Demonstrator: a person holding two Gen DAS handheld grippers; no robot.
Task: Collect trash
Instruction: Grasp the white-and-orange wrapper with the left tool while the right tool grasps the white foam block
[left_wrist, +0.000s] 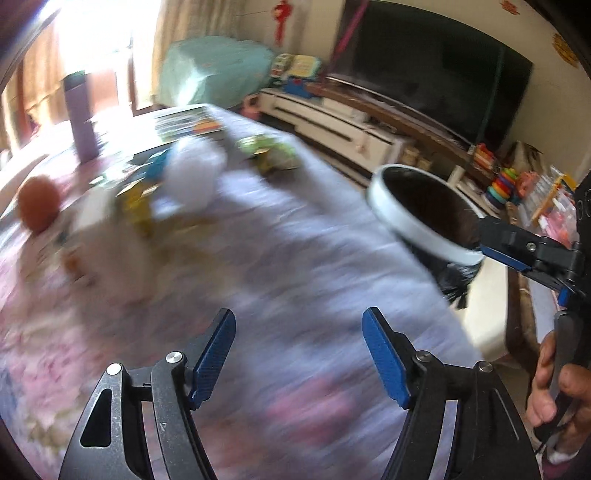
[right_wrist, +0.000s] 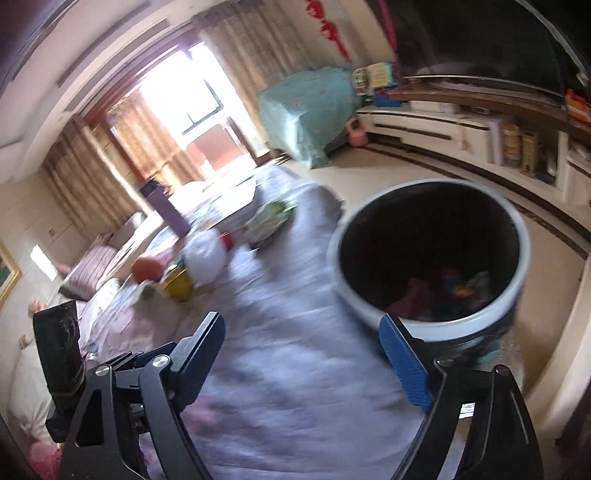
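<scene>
A trash bin (right_wrist: 428, 258) with a white rim and a black liner stands at the table's right edge, with some trash inside; it also shows in the left wrist view (left_wrist: 417, 210). Litter lies farther along the cloth-covered table (left_wrist: 295, 266): a crumpled white paper ball (left_wrist: 192, 173), yellow wrappers (left_wrist: 136, 206) and a green packet (left_wrist: 269, 151). The white ball (right_wrist: 205, 256) and a yellow wrapper (right_wrist: 177, 284) show in the right wrist view too. My left gripper (left_wrist: 299, 354) is open and empty above the cloth. My right gripper (right_wrist: 303, 354) is open and empty, its right finger near the bin's rim.
An orange fruit (left_wrist: 38, 205), a purple bottle (left_wrist: 83, 118) and books (left_wrist: 188, 122) sit on the table. A TV (left_wrist: 432, 62) on a white cabinet (left_wrist: 332, 125), toys and a teal-covered object (left_wrist: 214, 70) line the far wall. A sofa (right_wrist: 96, 266) stands to the left.
</scene>
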